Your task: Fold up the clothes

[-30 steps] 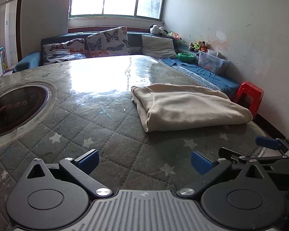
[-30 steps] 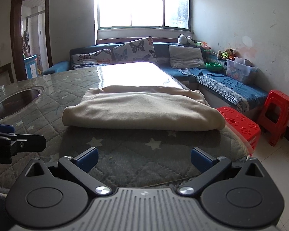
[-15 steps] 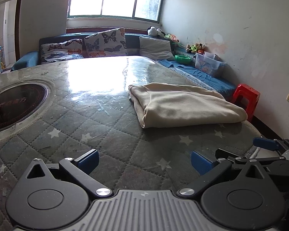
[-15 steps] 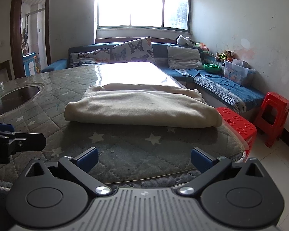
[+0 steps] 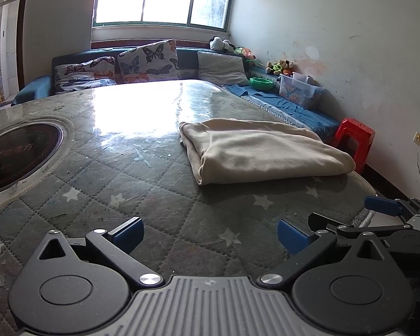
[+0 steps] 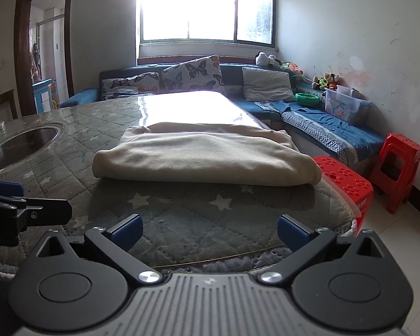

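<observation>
While the cream cloth point(image 6: 204, 156) lay folded on the quilted table point(image 5: 142, 193) near its right edge, the left gripper point(image 5: 210, 231) and right gripper point(image 6: 208, 228) hung wide open and empty short of it, so any further fold called for pinching matched corners.

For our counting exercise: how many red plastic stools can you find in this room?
2. One red stool stands right beside the table's near right edge; the other red stool stands farther right, near the wall. More may be hidden behind the table.
</observation>
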The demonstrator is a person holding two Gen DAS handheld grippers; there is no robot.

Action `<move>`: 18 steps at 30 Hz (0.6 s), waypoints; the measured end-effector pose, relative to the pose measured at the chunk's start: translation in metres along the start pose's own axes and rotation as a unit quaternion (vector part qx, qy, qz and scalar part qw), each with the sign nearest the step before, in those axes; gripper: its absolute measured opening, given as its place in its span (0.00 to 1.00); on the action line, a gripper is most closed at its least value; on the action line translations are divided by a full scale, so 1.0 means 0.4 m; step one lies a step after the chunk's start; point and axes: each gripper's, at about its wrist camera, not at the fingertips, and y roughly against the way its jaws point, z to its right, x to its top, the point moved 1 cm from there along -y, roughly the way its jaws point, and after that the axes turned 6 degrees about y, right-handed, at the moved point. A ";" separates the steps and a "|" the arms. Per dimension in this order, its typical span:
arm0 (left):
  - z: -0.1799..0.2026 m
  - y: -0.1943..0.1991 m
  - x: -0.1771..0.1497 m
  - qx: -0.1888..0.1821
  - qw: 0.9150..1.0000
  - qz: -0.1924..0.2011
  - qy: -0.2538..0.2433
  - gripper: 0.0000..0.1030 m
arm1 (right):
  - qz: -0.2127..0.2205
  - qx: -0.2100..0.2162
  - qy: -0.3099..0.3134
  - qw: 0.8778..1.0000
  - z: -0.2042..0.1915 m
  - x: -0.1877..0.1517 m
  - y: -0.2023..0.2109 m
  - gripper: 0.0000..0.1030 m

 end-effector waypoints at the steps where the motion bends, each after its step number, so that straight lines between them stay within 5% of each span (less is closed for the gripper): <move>1: 0.000 0.000 0.000 0.000 1.000 0.000 0.000 1.00 | 0.000 0.000 0.000 1.000 0.000 0.000 0.000 1.00; 18: 0.019 -0.010 0.020 -0.006 1.000 -0.005 -0.013 1.00 | 0.001 -0.004 -0.010 1.000 0.005 0.013 -0.005 1.00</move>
